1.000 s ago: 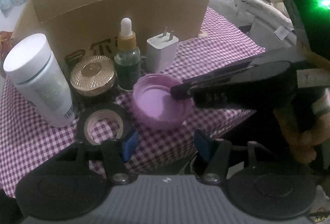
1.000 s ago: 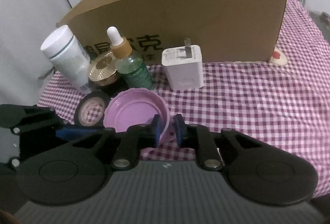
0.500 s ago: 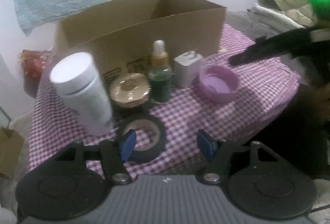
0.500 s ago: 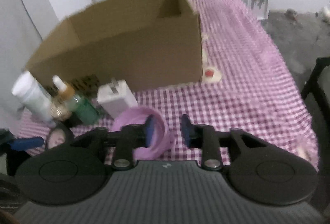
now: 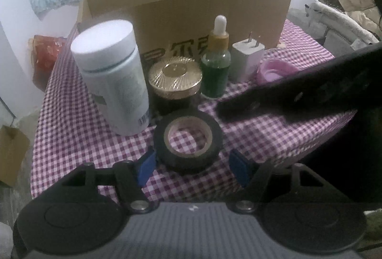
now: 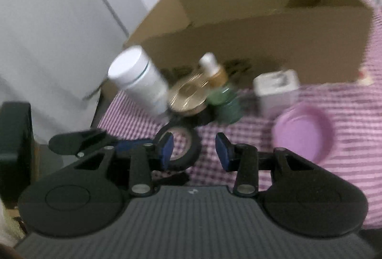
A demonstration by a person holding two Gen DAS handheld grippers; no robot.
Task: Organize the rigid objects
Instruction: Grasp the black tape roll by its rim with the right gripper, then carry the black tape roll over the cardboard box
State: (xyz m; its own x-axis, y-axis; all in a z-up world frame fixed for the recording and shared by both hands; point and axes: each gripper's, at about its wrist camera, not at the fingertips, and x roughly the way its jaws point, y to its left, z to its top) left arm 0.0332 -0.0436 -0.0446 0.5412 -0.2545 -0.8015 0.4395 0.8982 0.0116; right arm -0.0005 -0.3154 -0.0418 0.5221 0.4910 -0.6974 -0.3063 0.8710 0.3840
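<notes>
The left tongs (image 5: 192, 164) hang low over the roll of black tape (image 5: 188, 140), jaws spreading wider at this moment, one blue pad (image 5: 146, 164) just beside the roll's left wall and the other clear of its right side, so nothing is pressed yet. The tape lies flat on the checked tabletop (image 5: 71, 130), at the front of the row that stands before the cardboard box (image 5: 191, 3): white bottle (image 5: 112, 84) behind the tape to the left, gold-lidded jar (image 5: 175, 81) directly behind it, then the green dropper bottle (image 5: 216, 68), the white charger (image 5: 247, 59) and the pink lid (image 6: 303, 133) off to the right. The right tongs (image 6: 193, 149) stand parted with nothing between the pads, the pink lid lying on the cloth to their right; their dark arm cuts across the left camera's view. It looks like the pick-up of the tape is the step in hand, with the box as the likely home for everything. The next move calls for the left tongs to settle down around the roll, close on its outer wall squarely enough that it cannot pivot, and lift clear of the jar behind without nudging the white bottle.
</notes>
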